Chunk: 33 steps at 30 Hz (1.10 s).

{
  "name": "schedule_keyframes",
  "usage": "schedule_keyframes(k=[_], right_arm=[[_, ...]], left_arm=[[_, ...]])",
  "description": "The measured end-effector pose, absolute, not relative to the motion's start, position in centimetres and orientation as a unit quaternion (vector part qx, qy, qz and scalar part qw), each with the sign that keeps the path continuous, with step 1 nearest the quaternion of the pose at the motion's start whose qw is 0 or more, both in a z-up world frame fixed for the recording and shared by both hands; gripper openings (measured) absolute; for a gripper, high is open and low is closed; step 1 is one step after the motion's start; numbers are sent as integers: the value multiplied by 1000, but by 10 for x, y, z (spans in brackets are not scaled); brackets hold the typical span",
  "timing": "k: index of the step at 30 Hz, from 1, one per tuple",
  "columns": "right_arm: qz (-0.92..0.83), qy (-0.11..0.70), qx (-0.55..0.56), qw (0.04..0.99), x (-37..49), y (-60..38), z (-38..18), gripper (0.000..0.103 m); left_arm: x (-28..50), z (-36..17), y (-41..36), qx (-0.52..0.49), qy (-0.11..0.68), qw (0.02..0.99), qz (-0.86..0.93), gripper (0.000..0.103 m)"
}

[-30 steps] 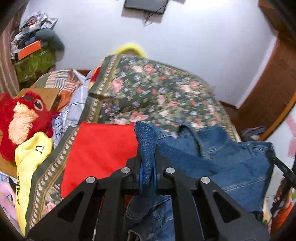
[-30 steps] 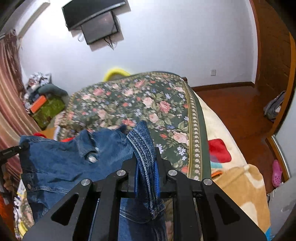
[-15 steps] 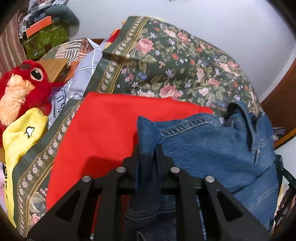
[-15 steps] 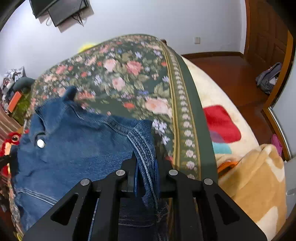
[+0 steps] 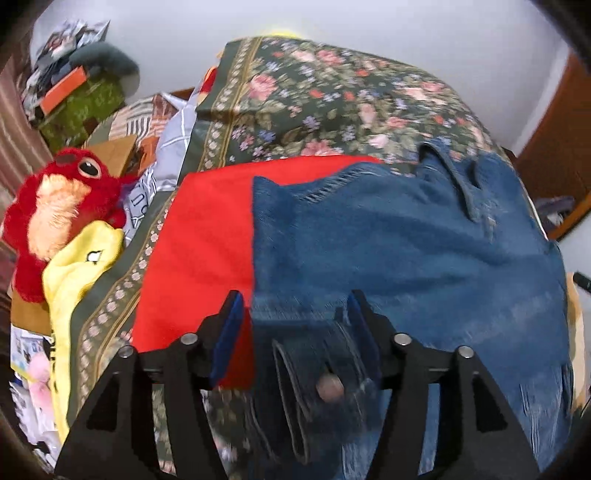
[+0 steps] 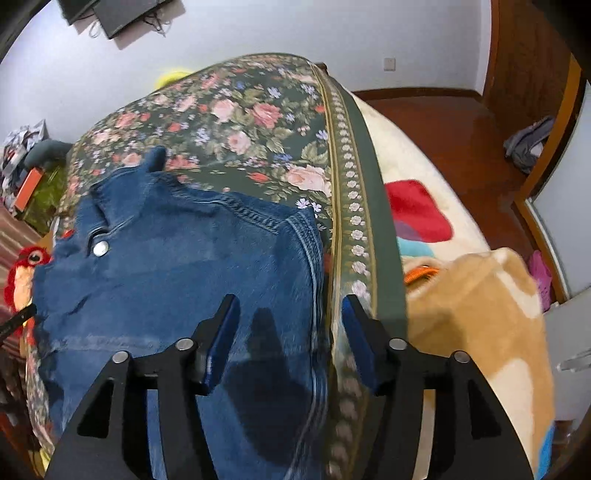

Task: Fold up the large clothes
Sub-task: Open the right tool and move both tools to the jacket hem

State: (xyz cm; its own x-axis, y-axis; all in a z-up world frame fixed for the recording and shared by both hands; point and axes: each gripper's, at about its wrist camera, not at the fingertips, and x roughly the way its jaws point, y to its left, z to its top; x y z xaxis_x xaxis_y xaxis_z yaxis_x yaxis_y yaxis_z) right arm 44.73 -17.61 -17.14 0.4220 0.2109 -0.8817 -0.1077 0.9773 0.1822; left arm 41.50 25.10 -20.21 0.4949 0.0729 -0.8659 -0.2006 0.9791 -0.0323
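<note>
A white-walled room with a reddish wooden floor [image 6: 436, 110] held a bed covered by a dark green floral bedspread [image 6: 236, 110] with a flower-dotted border — the surface on which the work took place. A dark screen [image 6: 122, 14] hung high on the wall. Beside the bedspread's right edge lay a cream, tan and red plush blanket [image 6: 472, 295]. Spread flat across the near part of the bedspread was a blue denim jacket [image 5: 399, 240], its collar toward the far wall and its metal button [image 6: 100, 248] showing; its left portion overlapped a flat red cloth [image 5: 207, 240]. To the left of the bed sat a red plush toy with an orange face [image 5: 55, 206], touching a yellow garment [image 5: 77, 273], with a heap of clutter and a green box [image 5: 81, 107] near the wall. The left gripper [image 5: 295, 325] hovered with its blue-padded jaws spread apart over the jacket's near hem — holding nothing. The right gripper [image 6: 290, 332] likewise stood wide open above the jacket's right edge.
</note>
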Motion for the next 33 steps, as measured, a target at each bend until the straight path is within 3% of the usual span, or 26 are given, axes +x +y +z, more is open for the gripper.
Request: schedule_keyframes(k=[6, 13, 16, 25, 33], right_arm=[[111, 495, 59, 860, 412, -181, -115, 78], [138, 453, 24, 881, 358, -175, -66, 84], [149, 444, 12, 884, 335, -175, -58, 85], [154, 464, -8, 872, 282, -176, -79, 85], [155, 512, 7, 845, 247, -178, -124, 85]], left_arm=[[373, -165, 224, -42, 482, 873, 52, 70], [318, -124, 208, -47, 440, 896, 38, 85], [295, -119, 204, -43, 433, 900, 39, 86], [240, -147, 209, -90, 454, 886, 28, 87], [198, -208, 222, -158, 504, 849, 33, 87]])
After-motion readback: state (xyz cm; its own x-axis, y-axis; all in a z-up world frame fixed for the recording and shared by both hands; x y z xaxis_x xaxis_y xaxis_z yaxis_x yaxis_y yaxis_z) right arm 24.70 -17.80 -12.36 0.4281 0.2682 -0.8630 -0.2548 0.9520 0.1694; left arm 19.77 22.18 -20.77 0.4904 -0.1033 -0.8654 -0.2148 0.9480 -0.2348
